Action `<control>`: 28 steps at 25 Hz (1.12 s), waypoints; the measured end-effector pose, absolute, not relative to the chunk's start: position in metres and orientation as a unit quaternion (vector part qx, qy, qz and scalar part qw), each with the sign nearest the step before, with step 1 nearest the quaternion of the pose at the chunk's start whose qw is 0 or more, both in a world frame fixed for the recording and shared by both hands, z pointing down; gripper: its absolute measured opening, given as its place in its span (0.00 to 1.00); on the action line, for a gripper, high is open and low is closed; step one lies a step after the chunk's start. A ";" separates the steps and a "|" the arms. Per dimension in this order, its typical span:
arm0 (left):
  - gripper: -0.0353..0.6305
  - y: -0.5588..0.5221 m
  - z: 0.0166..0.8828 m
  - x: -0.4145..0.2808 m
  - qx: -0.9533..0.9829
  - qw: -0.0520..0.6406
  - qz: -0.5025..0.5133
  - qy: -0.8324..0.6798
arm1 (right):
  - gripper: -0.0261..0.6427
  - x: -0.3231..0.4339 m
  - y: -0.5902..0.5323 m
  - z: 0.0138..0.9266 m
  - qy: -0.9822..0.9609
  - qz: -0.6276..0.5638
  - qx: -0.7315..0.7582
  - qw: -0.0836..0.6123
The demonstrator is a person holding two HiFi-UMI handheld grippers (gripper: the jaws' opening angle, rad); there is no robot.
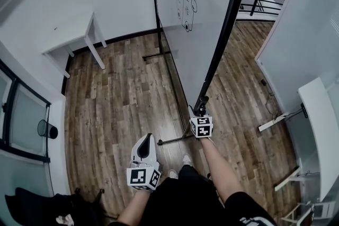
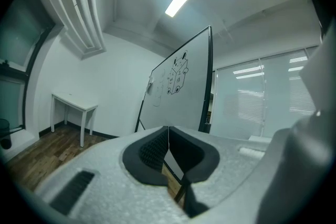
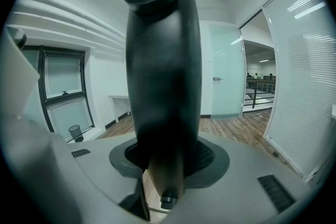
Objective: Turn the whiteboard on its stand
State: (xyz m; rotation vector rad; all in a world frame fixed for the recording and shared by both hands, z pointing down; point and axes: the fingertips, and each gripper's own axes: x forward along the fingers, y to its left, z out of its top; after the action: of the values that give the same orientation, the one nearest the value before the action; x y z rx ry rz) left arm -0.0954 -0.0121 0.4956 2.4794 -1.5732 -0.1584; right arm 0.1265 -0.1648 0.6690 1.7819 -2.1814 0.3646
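**While one gripper is holding the frame, the other is idling**

As the right gripper is clamping its pads on the black frame post at the near edge of the whiteboard, its jaws are standing fairly wide around that post. The left gripper is hanging beside it, jaws pressed together on nothing and well apart from the board. The board is standing on its stand in the middle of the wood floor, edge-on to the person.

Risks, as judged: the smooth post is offering little purchase, so a one-sided pull is likely to let the pads slide or twist. The foot bar is lying just beside the person's shoes, so swinging it is inviting a trip or a jam.

The head view is showing the footing and both grippers together. The right gripper view alone is confirming pad contact on the post. The left gripper view alone is showing the drawing on the board face and that gripper's shut, empty jaws.
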 end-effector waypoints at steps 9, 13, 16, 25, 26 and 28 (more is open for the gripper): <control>0.08 0.000 0.482 -0.093 0.837 0.110 -0.053 -0.534 | 0.28 0.119 -0.144 0.657 -0.763 0.127 0.616 0.149; 0.08 0.013 0.483 -0.086 0.833 0.117 -0.051 -0.539 | 0.28 0.118 -0.131 0.654 -0.766 0.127 0.613 0.147; 0.08 0.024 0.481 -0.080 0.830 0.116 -0.049 -0.543 | 0.28 0.116 -0.120 0.654 -0.767 0.129 0.610 0.150; 0.08 0.060 0.479 -0.062 0.821 0.110 -0.051 -0.557 | 0.28 0.116 -0.088 0.656 -0.772 0.127 0.605 0.150; 0.08 0.067 0.482 -0.060 0.821 0.109 -0.051 -0.559 | 0.28 0.117 -0.082 0.659 -0.773 0.126 0.604 0.149; 0.08 0.082 0.486 -0.056 0.820 0.104 -0.050 -0.561 | 0.28 0.119 -0.070 0.664 -0.774 0.123 0.603 0.148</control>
State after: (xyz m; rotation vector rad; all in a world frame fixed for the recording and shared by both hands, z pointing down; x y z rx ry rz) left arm -0.0561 0.0819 0.4859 2.4187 -1.6541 -0.1478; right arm 0.1193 -0.0698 0.6635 1.7350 -2.2262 0.3552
